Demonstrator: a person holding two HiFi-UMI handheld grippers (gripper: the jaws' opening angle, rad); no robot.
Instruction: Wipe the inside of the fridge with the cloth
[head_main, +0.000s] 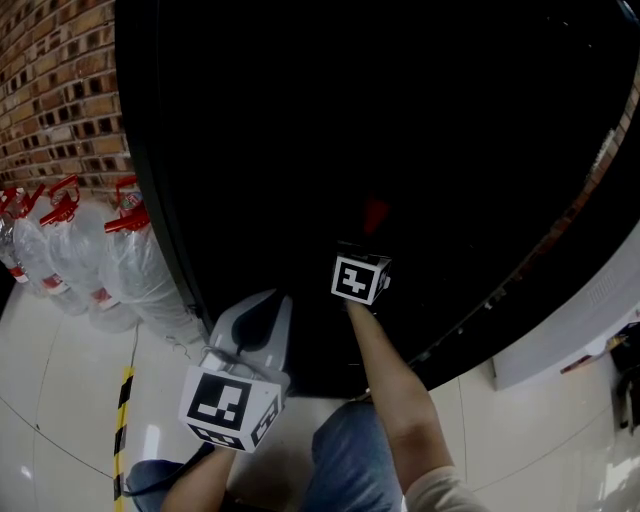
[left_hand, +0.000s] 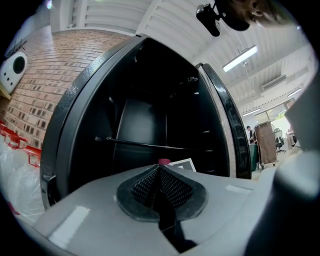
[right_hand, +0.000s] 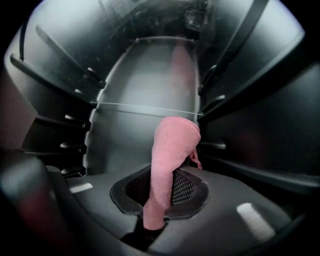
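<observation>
Cloth (right_hand: 174, 145), pink, sits pinched in my right gripper (right_hand: 159, 195) inside the fridge (right_hand: 60, 75); wiping well calls for pressing its free end flat on the back wall (right_hand: 132, 132). My left gripper (left_hand: 161, 192), jaws together and empty, hangs outside

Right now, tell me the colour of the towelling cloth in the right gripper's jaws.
Pink; the towelling cloth shows best in the right gripper view.
</observation>
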